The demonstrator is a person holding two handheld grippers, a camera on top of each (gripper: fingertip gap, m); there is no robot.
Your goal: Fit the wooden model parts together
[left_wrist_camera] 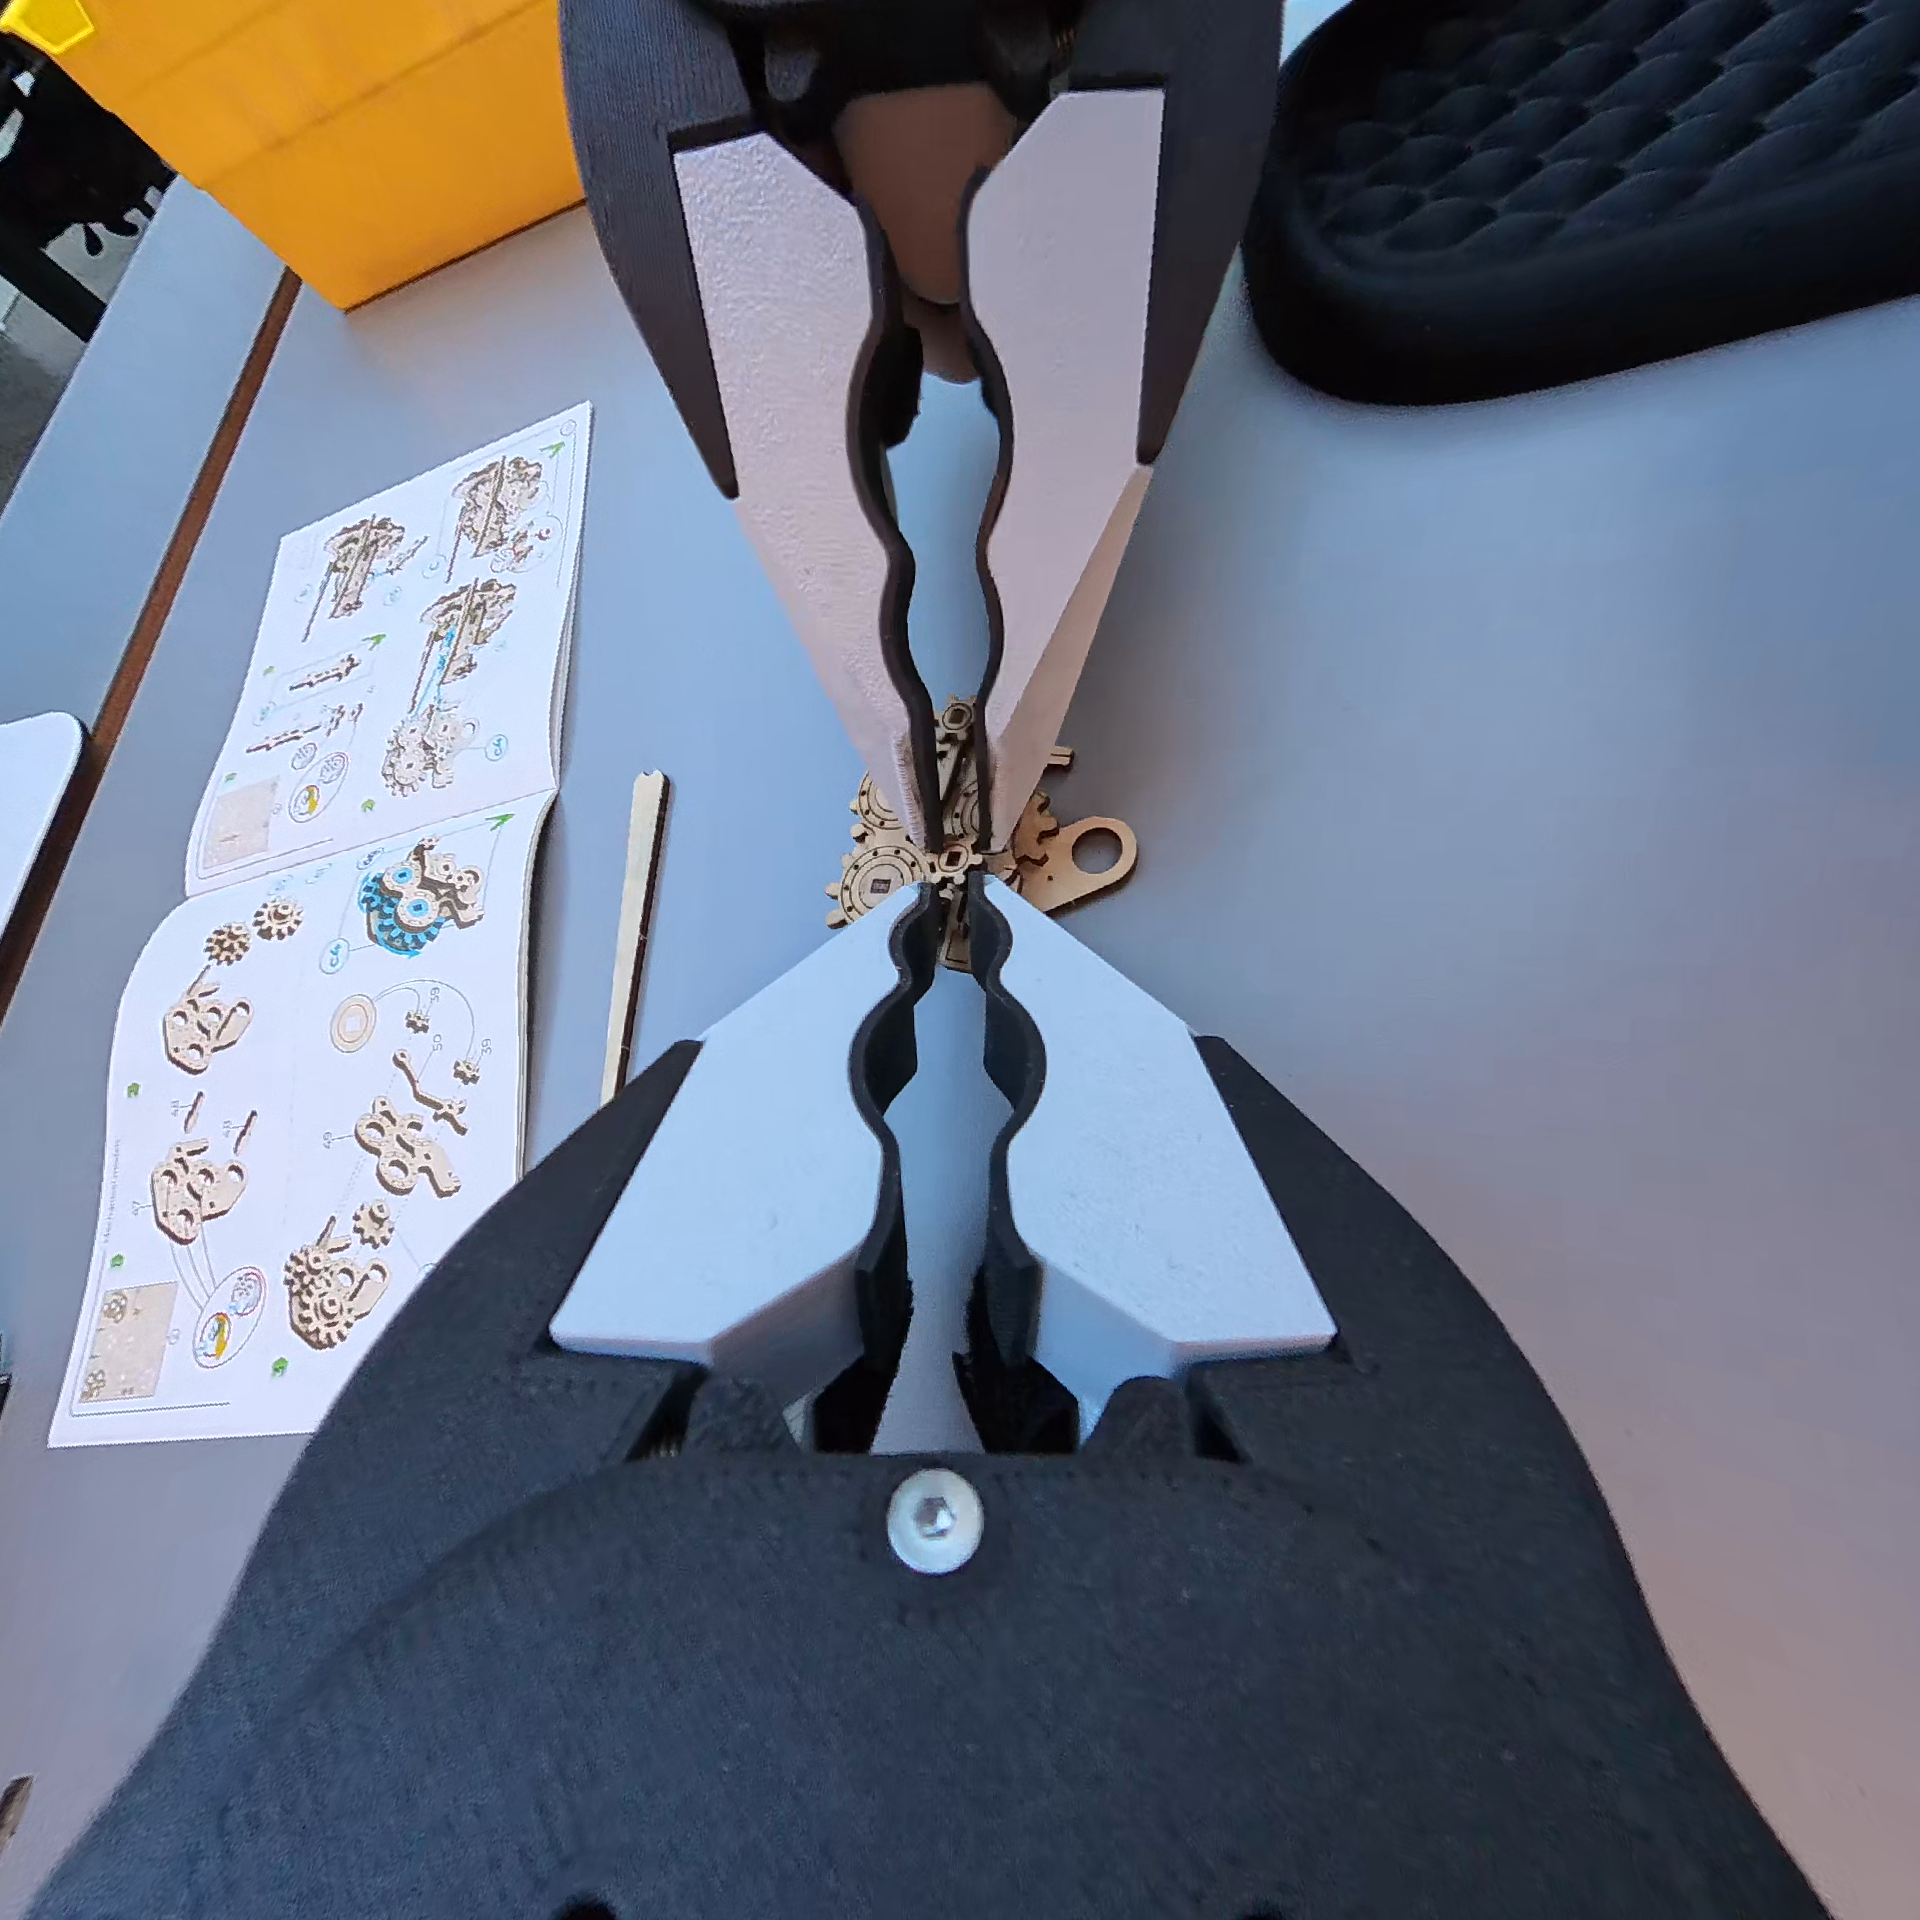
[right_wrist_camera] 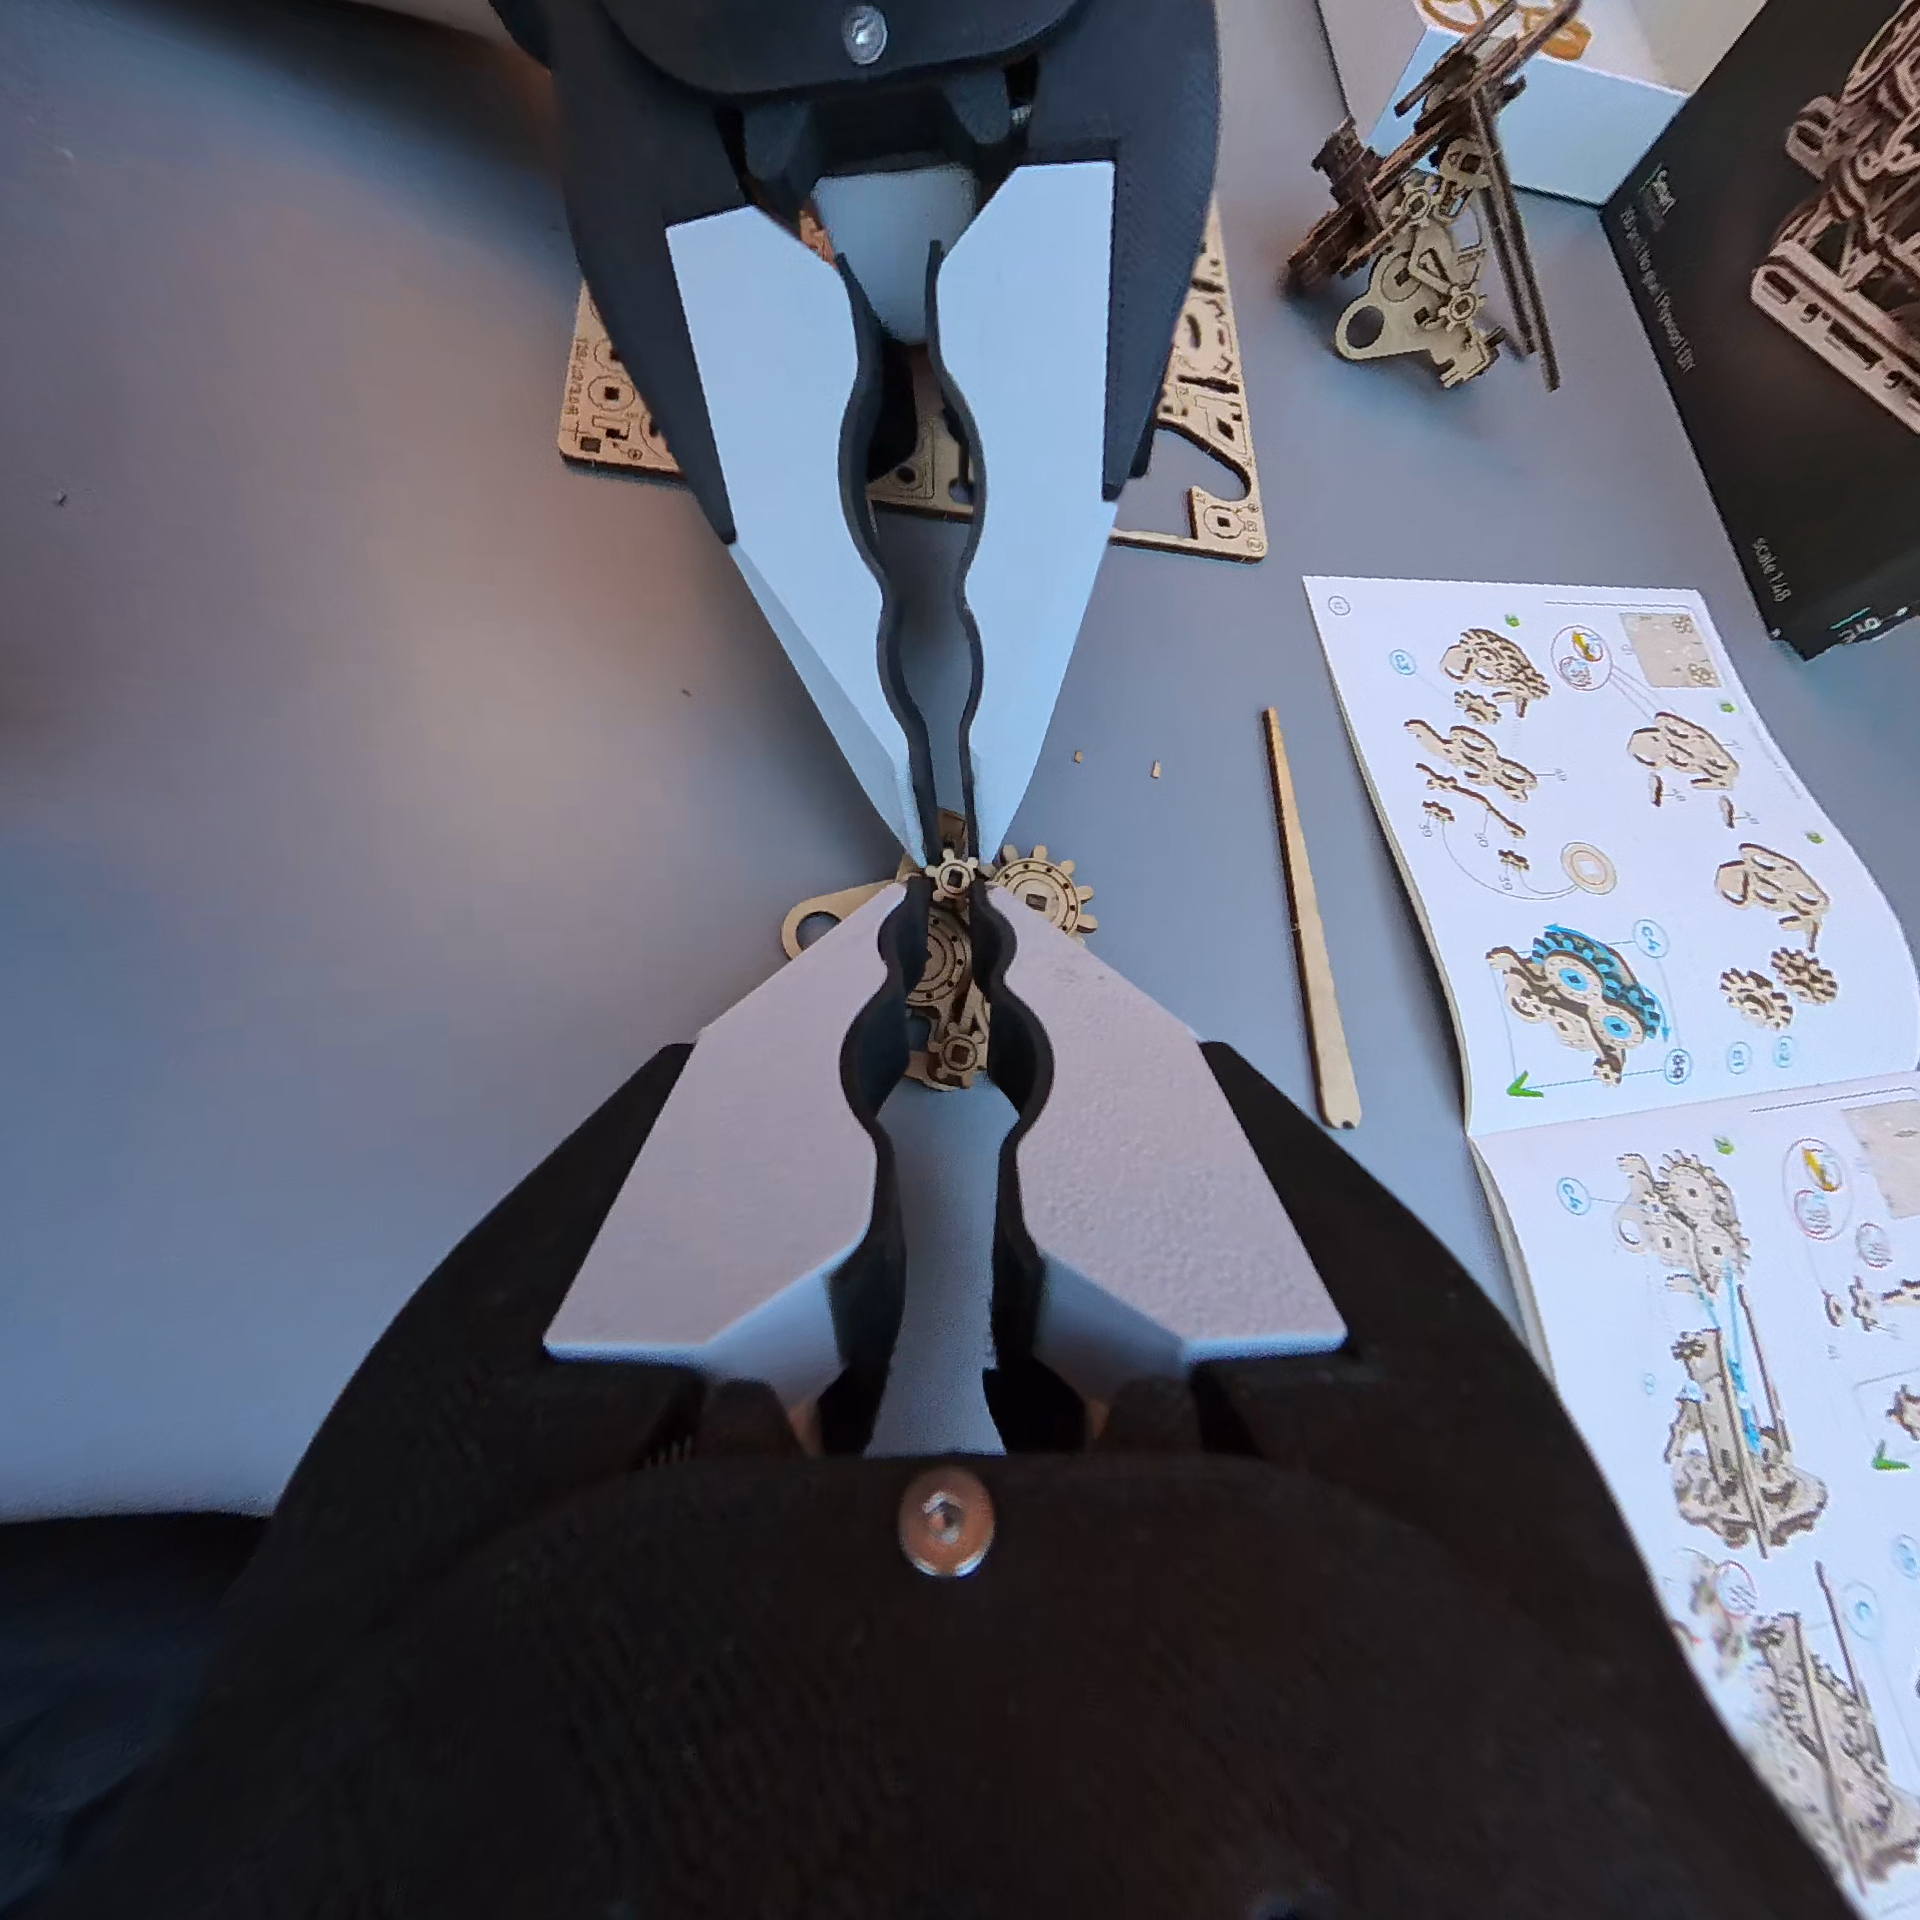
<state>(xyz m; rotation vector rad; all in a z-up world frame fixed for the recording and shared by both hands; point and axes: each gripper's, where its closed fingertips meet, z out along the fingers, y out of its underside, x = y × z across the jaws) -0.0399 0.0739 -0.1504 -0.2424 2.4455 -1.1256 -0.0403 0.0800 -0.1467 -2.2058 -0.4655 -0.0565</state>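
right gripper [right_wrist_camera: 948, 902] and left gripper [right_wrist_camera: 943, 844] meet tip to tip, jaws pinching a small wooden gear [right_wrist_camera: 954, 876].

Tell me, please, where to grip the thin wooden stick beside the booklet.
Grip the wooden stick near its middle, from above, with the fingers across its narrow width. It lies flat on the table, and both long edges are free.

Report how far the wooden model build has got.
Done: a gear plate with large gears fitted lies on the table, and a subassembly stands apart. In hand: both claws, left and right, meet at a small gear above it. Left: seating it; the part sheet still holds pieces.
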